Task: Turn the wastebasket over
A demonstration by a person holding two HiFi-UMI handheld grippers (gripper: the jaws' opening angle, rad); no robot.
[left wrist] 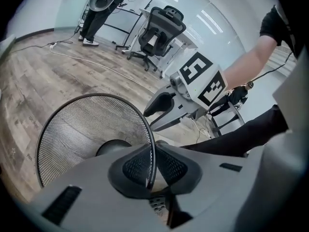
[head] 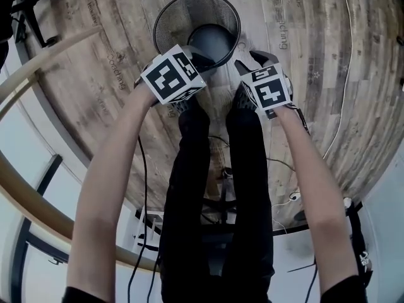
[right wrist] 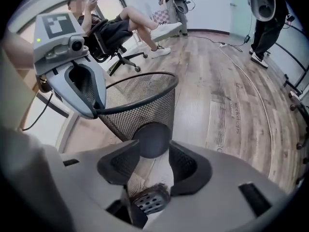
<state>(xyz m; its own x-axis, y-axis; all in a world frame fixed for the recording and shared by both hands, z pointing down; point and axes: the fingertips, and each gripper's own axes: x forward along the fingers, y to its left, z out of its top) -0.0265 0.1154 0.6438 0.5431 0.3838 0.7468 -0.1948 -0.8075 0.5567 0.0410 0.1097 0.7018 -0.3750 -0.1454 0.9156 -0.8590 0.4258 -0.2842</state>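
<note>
A black wire-mesh wastebasket (head: 196, 25) hangs tilted above the wooden floor, its mouth towards the head view. My left gripper (left wrist: 150, 174) is shut on its rim (left wrist: 152, 144), which runs between the two mesh pads. The right gripper view shows that left gripper (right wrist: 94, 106) clamped on the rim at the left. My right gripper (right wrist: 153, 159) is open. The basket's round solid base (right wrist: 151, 139) sits just past its fingertips, in line with the gap. I cannot tell whether the pads touch it. In the head view the right gripper (head: 247, 62) is beside the basket's right side.
My own legs in black trousers (head: 218, 188) stand right below the basket. Cables (head: 341, 74) trail over the floor. An office chair (left wrist: 157, 33) and desks stand behind, with a person (left wrist: 99, 8) beyond. A seated person (right wrist: 113, 25) is at the left, and a curved rail (head: 38, 188).
</note>
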